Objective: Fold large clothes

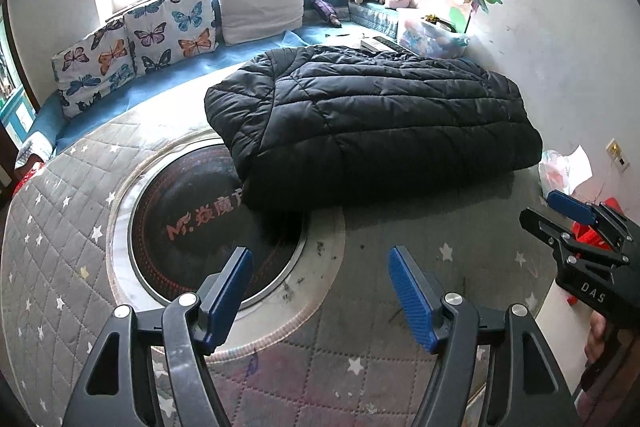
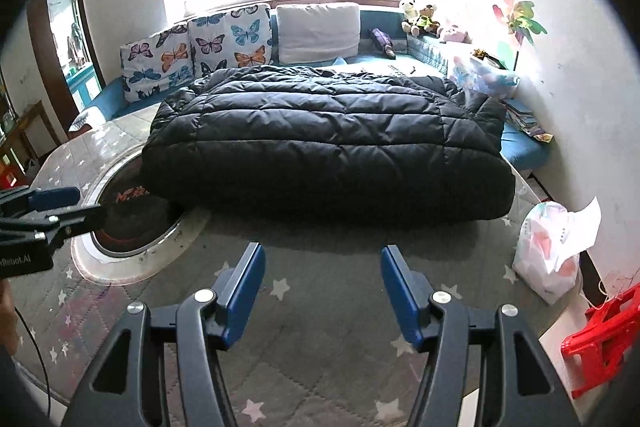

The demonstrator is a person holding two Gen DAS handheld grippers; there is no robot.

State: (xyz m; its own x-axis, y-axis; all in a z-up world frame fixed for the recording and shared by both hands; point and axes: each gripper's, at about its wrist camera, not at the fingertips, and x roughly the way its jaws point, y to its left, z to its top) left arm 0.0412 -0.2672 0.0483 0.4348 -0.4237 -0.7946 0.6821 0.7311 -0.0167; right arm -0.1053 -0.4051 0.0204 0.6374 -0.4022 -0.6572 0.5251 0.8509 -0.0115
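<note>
A black quilted puffer jacket point(image 1: 372, 123) point(image 2: 328, 147) lies folded into a thick rectangle on the far half of a round table with a grey star-print cover point(image 1: 60, 267) point(image 2: 320, 327). Its near-left corner overlaps the table's round black glass centre panel point(image 1: 192, 223) point(image 2: 132, 223). My left gripper point(image 1: 318, 259) hovers open over the near edge of that panel, short of the jacket, with nothing between its blue pads. My right gripper point(image 2: 322, 255) is over bare cover in front of the jacket's near edge, jaws opening and empty. Each gripper shows at the edge of the other's view point(image 1: 572, 207) point(image 2: 52, 199).
A blue bench with butterfly cushions point(image 1: 136, 47) point(image 2: 192, 55) and a white cushion point(image 2: 318, 33) runs behind the table under the window. A white plastic bag point(image 2: 548, 255) and a red stool point(image 2: 604, 339) sit at the right by the wall. A toy box point(image 1: 432, 31) stands in the far corner.
</note>
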